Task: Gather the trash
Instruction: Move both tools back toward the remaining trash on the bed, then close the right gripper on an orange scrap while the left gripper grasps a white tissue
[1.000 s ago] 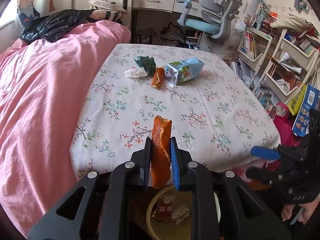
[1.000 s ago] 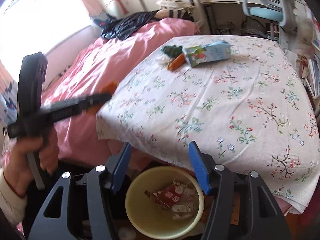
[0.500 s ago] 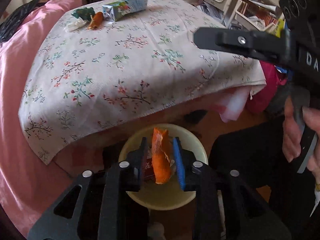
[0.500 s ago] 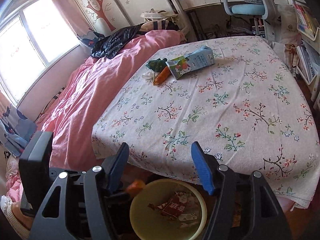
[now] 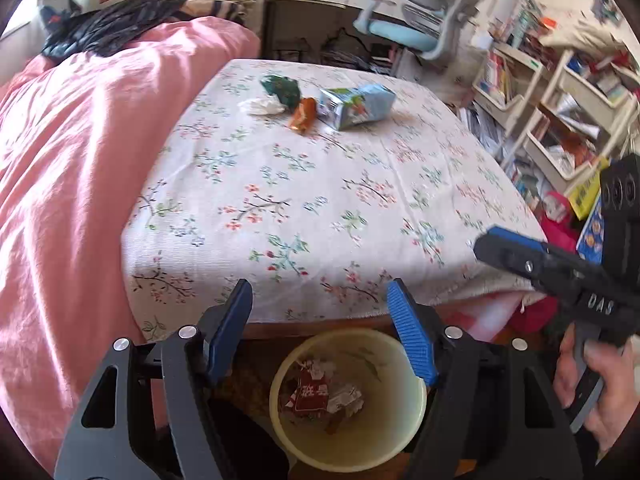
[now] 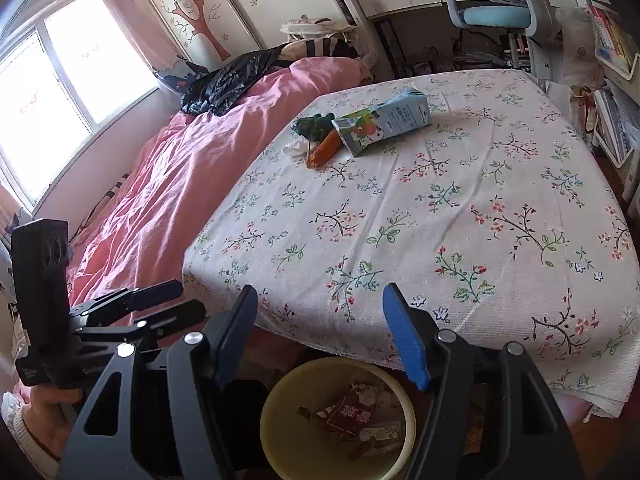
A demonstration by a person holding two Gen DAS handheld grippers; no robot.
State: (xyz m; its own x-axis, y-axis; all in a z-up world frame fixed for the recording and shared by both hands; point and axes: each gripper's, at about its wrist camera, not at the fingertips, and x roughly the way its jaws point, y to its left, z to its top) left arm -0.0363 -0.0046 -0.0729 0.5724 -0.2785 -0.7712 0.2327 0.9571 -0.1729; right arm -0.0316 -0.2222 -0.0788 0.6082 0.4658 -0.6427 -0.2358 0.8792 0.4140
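Note:
My left gripper [image 5: 319,286] hangs over the yellow bin [image 5: 394,396]; its jaws are opening and nothing is between them. A red packet [image 5: 314,392] and paper scraps lie inside the bin. My right gripper [image 6: 320,290] stands open and empty above the same bin [image 6: 292,436], at the table's near edge. At the far side of the floral table [image 5: 320,208] lie a blue juice carton [image 5: 356,106], an orange wrapper [image 5: 303,118], a green wrapper [image 5: 282,87] and a white tissue [image 5: 264,106]. The right wrist view shows the carton [image 6: 384,122] and orange wrapper [image 6: 326,147] too.
A bed with a pink duvet [image 5: 72,152] lies against the table's left side. A blue desk chair [image 5: 416,28] stands behind the table, and crowded shelves [image 5: 560,104] stand to its right. The bin sits on the floor below the table's front edge.
The left gripper held an orange peel over the table, swung down over the bin and opened; the peel is gone from its jaws. The right gripper stayed open near the bin.

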